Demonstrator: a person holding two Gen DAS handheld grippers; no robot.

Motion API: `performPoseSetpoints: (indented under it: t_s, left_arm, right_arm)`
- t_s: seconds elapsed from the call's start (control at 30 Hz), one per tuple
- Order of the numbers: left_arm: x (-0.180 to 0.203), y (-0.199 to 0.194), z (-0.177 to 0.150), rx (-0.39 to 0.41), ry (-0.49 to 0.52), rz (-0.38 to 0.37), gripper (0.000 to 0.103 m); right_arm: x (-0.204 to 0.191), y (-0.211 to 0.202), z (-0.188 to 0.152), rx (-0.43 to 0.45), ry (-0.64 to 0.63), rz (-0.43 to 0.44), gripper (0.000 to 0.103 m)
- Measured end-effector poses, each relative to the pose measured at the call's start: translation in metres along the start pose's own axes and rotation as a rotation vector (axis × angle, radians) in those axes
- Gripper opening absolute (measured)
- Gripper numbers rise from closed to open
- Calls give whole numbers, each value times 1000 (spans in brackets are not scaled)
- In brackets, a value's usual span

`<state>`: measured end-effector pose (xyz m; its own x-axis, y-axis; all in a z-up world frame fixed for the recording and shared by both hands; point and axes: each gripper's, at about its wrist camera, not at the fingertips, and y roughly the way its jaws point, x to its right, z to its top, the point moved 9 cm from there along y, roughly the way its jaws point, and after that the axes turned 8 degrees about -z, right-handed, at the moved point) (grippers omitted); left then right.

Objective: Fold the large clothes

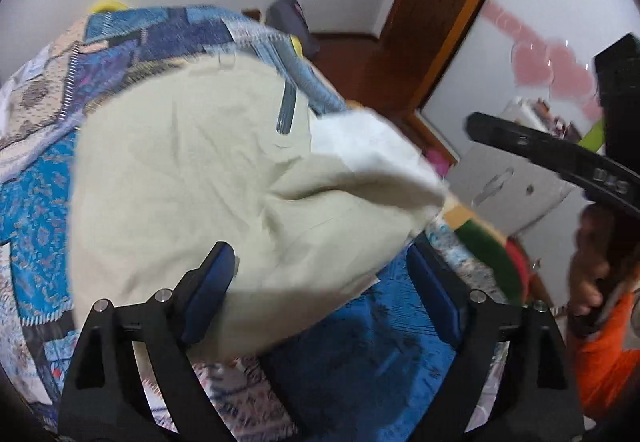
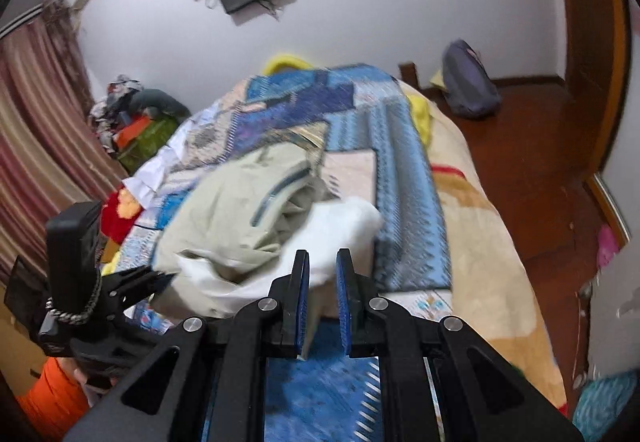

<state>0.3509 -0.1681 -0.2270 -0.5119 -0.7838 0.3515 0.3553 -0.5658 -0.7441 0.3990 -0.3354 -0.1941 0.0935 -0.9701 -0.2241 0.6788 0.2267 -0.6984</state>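
A large pale beige garment [image 1: 180,178] with a grey-blue zip pocket and a white lining lies bunched on the blue patchwork bedspread [image 1: 36,202]. My left gripper [image 1: 320,274] is open, its blue pads either side of the garment's near edge, the cloth lying over the left pad. In the right wrist view the garment [image 2: 240,202] lies just ahead. My right gripper [image 2: 322,282] has its jaws a narrow gap apart, and the white lining [image 2: 344,222] sits right at the fingertips; whether cloth is pinched is unclear. The other gripper [image 2: 132,286] shows at the left.
The bed [image 2: 480,242] has a beige blanket on its right side. A wooden floor [image 2: 540,146] with a grey bag [image 2: 468,82] lies to the right. A clothes heap [image 2: 136,114] and a curtain [image 2: 36,146] stand at the left. A wooden door frame [image 1: 452,10] is nearby.
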Motion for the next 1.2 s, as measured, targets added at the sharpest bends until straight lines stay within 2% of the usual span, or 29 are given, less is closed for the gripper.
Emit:
performPoseSetpoints:
  t_s: [0.1, 0.2, 0.27, 0.33, 0.4, 0.5, 0.57, 0.63, 0.7, 0.77, 0.9, 0.93, 1.0, 1.03, 1.07, 1.1, 1.2]
  left_arm:
    - [-7, -31, 7, 41, -26, 17, 88]
    - [-30, -62, 15, 110, -53, 63, 89]
    - [-57, -79, 19, 146, -68, 154, 95]
    - [-89, -82, 19, 154, -95, 241, 95]
    - [-121, -74, 11, 118, -128, 307, 95]
    - [-149, -42, -22, -6, -169, 329, 95]
    - [-154, -23, -42, -46, -169, 303, 98]
    - [-154, -16, -53, -31, -176, 296, 103]
    - [-151, -10, -61, -31, -174, 280, 103]
    - [-150, -8, -63, -23, -169, 275, 103]
    - [-150, -7, -66, -13, -160, 277, 103]
    - [-149, -7, -67, -13, -158, 278, 103]
    - [-151, -5, -70, -7, -158, 283, 103]
    - [-152, -4, -72, -6, -164, 283, 103]
    - [-151, -4, -74, -5, -172, 281, 103]
    - [-151, -6, -75, -5, -174, 280, 103]
    - [-147, -13, -76, -13, -155, 281, 103]
  right_arm:
    - [-21, -4, 15, 33, -27, 45, 9]
    - [-47, -5, 26, 49, -64, 80, 9]
    - [-70, -1, 30, 50, -100, 109, 9]
    - [-93, 7, 29, 38, -148, 129, 9]
    - [-113, 25, 20, 0, -200, 133, 9]
    - [-127, 58, -4, -102, -248, 139, 9]
    - [-119, 90, -35, -209, -283, 80, 9]
    - [-102, 113, -61, -278, -331, 2, 9]
    - [-85, 127, -89, -323, -386, -38, 9]
    - [-70, 129, -101, -319, -387, -51, 9]
    - [-49, 115, -107, -308, -344, -22, 9]
    - [-41, 114, -110, -316, -347, -63, 11]
    - [-16, 112, -113, -294, -367, -192, 41]
    - [-10, 112, -112, -279, -363, -226, 73]
    - [0, 113, -111, -269, -349, -267, 95]
    - [13, 112, -111, -282, -304, -273, 96]
    - [31, 105, -112, -337, -171, -205, 96]
